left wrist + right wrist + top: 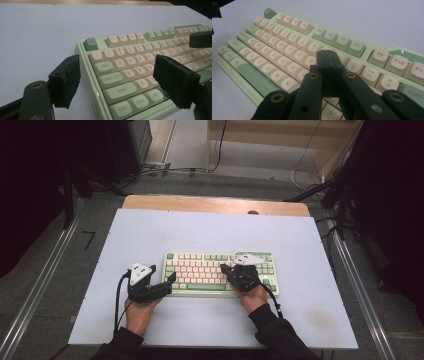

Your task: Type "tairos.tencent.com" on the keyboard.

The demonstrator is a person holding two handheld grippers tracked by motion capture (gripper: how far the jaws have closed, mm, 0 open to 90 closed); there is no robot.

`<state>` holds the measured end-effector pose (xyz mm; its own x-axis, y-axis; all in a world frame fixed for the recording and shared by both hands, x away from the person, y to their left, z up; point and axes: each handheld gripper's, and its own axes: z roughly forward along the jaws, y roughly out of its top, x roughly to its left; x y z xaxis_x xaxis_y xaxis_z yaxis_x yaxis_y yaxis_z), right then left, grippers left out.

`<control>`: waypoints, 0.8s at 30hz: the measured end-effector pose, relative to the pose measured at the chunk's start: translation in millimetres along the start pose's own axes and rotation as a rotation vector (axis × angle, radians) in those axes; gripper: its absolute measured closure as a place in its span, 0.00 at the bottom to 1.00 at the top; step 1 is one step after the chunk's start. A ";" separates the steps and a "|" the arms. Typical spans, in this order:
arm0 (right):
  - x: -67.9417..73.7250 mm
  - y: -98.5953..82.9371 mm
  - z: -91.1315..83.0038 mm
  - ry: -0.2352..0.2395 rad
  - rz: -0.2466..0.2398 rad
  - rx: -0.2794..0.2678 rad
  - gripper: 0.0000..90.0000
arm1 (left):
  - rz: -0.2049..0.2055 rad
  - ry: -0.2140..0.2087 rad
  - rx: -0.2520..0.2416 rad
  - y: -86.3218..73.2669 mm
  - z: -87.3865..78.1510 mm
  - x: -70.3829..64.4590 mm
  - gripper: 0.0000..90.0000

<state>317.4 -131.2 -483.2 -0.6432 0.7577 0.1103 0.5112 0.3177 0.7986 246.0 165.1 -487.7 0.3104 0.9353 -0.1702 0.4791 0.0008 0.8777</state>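
Note:
A pale green keyboard (200,265) with cream and green keys lies in the middle of the white table top (150,230). My left gripper (169,284) is open at the keyboard's front left corner. In the left gripper view one jaw stands off the keyboard's (130,60) left edge over the table, the other over the keys near Z and X, midpoint (120,83). My right gripper (225,268) is shut with nothing in it. In the right gripper view its tips (327,58) rest at or just above the keys (284,35) near U and I; contact is unclear.
The table's wooden back edge (215,204) runs behind the white top. Metal rails (40,285) flank the table on both sides. Cables (165,170) lie on the floor beyond it. The right gripper (201,39) shows at the far right of the left gripper view.

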 end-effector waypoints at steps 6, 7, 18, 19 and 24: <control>4.2 2.6 9.1 -0.009 -0.013 0.034 0.98 | -0.006 0.008 -0.002 -0.7 -2.9 2.5 0.25; 4.3 3.0 9.9 -0.011 -0.016 0.037 0.98 | -0.006 0.010 0.001 -1.2 -4.1 3.2 0.25; 4.1 5.4 17.1 -0.030 -0.014 0.062 0.98 | -0.018 0.020 -0.004 -3.0 -9.3 5.8 0.25; 4.2 5.6 17.6 -0.031 -0.012 0.063 0.98 | -0.016 0.021 -0.005 -3.1 -9.9 6.1 0.25; 5.1 5.4 20.5 -0.034 -0.015 0.084 0.98 | -0.018 0.026 -0.005 -3.9 -11.7 6.9 0.25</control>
<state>328.6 -113.9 -490.5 -0.6319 0.7712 0.0772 0.5485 0.3746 0.7475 236.7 175.7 -487.0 0.2797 0.9441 -0.1746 0.4806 0.0198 0.8767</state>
